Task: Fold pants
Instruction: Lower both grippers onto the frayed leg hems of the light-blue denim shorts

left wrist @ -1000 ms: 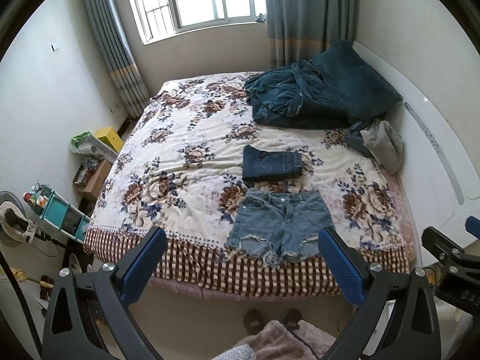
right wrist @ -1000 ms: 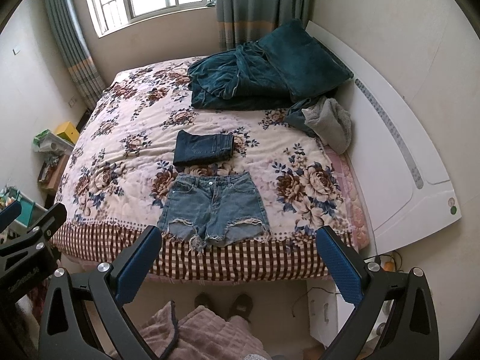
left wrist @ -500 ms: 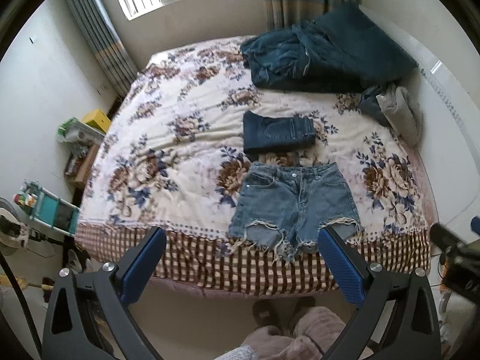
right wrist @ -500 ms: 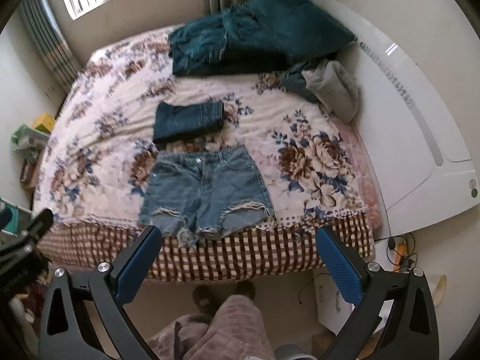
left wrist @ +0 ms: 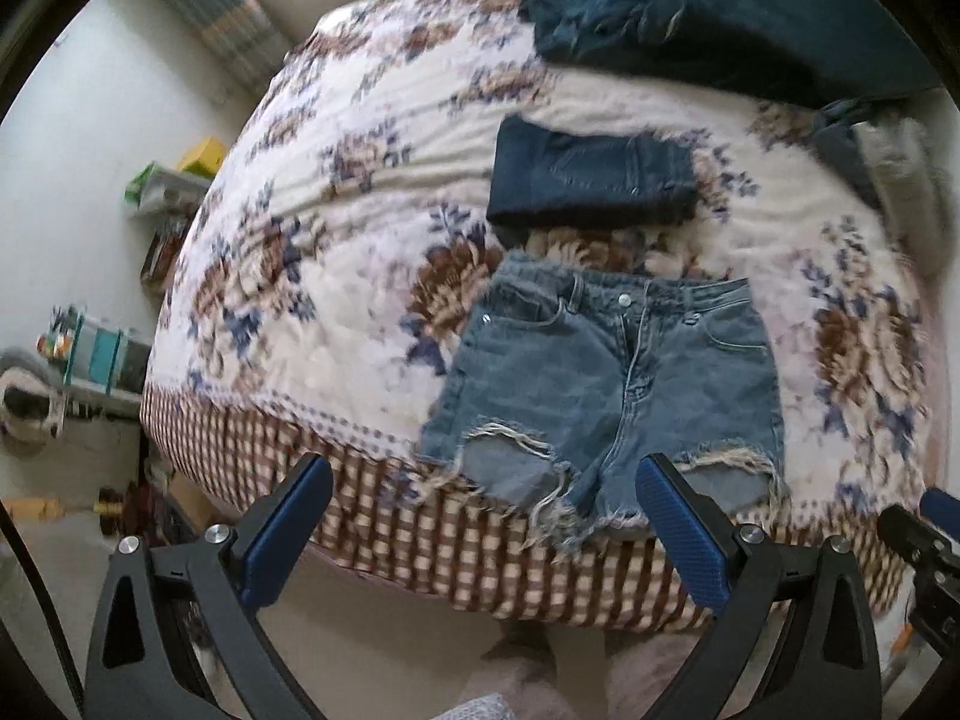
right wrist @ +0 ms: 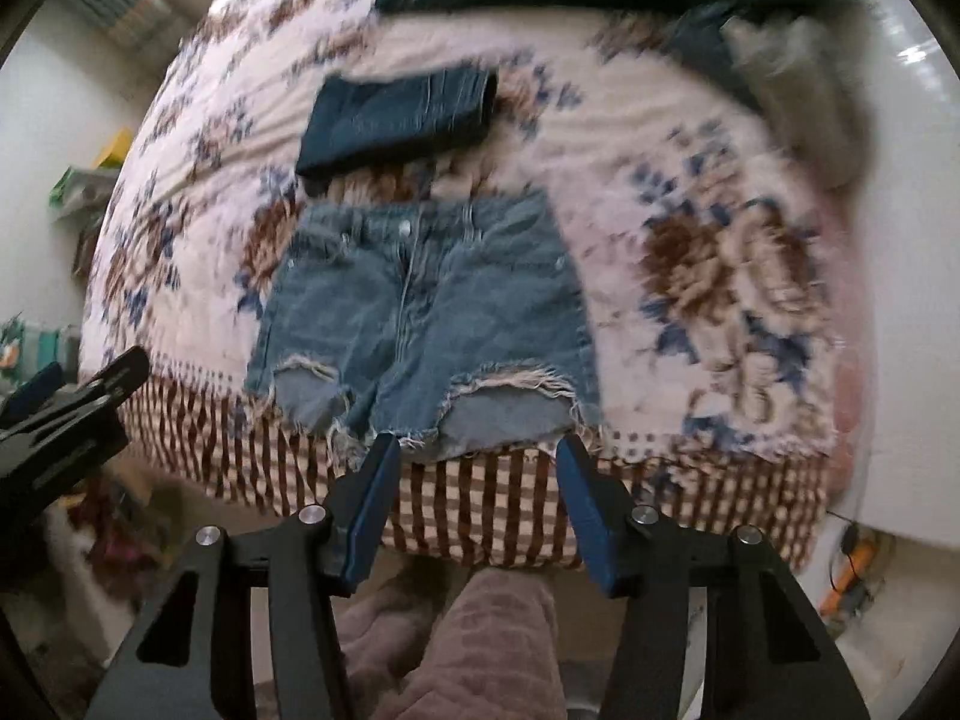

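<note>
One light denim shorts (left wrist: pixel 606 390) flat; one folded dark pair (left wrist: pixel 591 180); both hand-held grippers (left wrist: pixel 480 510) (right wrist: pixel 474 498) apart, empty

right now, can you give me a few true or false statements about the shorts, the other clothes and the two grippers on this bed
1. The light denim shorts lie flat and unfolded near the bed's foot edge. True.
2. The left gripper is shut on the shorts. False: its fingers stand wide apart and hold nothing.
3. A folded dark denim piece lies just beyond the shorts' waistband. True.
4. The shorts' hems are neat and stitched. False: both leg openings are frayed, with loose threads.
5. The right gripper has its fingers closer together than the left one's, with nothing between them. True.
6. The bedspread is plain white. False: it is floral, with a checked border.
</note>
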A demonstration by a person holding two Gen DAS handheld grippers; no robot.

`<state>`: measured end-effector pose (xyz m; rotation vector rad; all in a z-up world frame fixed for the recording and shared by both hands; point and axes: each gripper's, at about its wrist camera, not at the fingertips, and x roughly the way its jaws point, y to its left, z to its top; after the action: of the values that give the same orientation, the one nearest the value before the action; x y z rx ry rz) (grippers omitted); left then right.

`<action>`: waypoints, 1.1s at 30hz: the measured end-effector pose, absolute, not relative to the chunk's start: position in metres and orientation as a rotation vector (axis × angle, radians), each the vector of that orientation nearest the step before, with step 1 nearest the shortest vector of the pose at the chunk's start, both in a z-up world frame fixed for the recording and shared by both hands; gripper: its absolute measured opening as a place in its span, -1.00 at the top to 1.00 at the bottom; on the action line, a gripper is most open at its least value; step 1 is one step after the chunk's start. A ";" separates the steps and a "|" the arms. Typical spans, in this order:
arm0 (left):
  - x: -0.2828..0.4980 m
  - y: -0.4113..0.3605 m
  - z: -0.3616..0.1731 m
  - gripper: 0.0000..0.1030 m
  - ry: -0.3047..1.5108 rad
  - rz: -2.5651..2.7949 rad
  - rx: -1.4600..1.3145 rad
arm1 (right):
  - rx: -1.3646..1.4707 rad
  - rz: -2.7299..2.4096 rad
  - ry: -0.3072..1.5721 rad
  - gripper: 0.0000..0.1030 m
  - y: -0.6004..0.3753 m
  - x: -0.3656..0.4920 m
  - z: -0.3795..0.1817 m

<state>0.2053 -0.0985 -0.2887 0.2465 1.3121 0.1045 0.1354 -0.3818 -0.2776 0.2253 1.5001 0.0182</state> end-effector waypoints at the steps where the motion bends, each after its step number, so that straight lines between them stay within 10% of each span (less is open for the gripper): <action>1: 0.209 -0.109 -0.305 -1.00 1.323 0.136 0.262 | 0.231 0.040 1.525 -0.10 -0.392 0.144 -0.290; 13: 0.179 -0.249 -0.514 -0.98 1.657 0.071 0.054 | 0.121 0.141 1.768 -0.17 -0.505 0.265 -0.480; 21: 0.169 -0.307 -0.573 -0.62 1.704 -0.057 -0.108 | 0.065 0.251 1.807 -0.17 -0.498 0.309 -0.548; 33: 0.170 -0.282 -0.569 0.67 1.653 -0.017 -0.166 | 0.127 0.361 1.843 -0.09 -0.456 0.368 -0.617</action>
<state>0.1701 -0.2824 -0.5694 -0.1658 1.6530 -0.0174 0.3677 -0.4563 -0.6168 0.1271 1.8431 0.3611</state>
